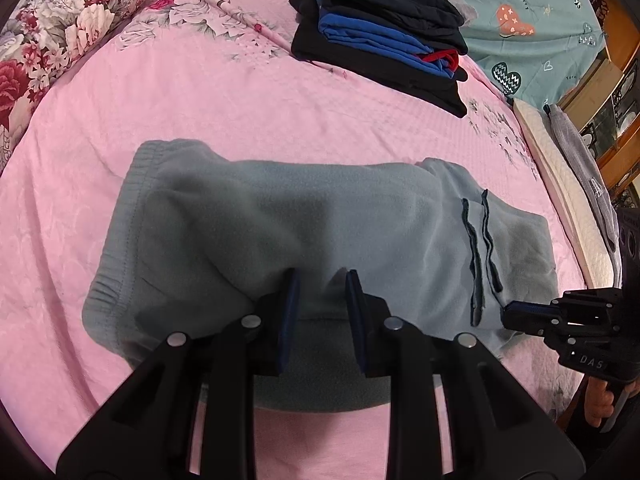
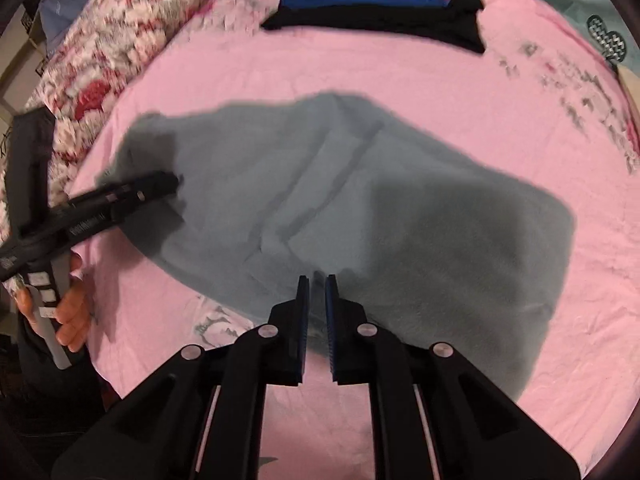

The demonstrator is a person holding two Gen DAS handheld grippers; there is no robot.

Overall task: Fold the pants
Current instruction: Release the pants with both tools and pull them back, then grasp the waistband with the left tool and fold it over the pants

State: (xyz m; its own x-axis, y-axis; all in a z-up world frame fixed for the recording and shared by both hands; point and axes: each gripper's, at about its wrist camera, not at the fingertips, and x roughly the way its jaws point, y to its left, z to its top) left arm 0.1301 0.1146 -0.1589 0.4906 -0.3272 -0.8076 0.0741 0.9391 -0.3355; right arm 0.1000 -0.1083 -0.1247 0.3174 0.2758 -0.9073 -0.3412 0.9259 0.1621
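Note:
Grey-blue fleece pants [image 1: 300, 216] lie folded on the pink bedspread [image 1: 200, 92], elastic band to the left and two dark cords [image 1: 480, 248] to the right. My left gripper [image 1: 320, 280] is open above the pants' near edge, fleece showing between its fingers. In the right wrist view it [image 2: 172, 184] reaches onto the left part of the pants [image 2: 360, 208]. My right gripper [image 2: 317, 282] hovers at the near edge, its pads a narrow gap apart with nothing clamped. From the left wrist, the right gripper [image 1: 510, 314] sits at the pants' near right corner.
A stack of folded black and blue clothes [image 1: 384, 36] rests at the far side of the bed. A rolled floral quilt [image 1: 48, 32] lines the left. A teal blanket [image 1: 520, 20] and a grey garment [image 1: 584, 168] are at the right, by the mattress edge.

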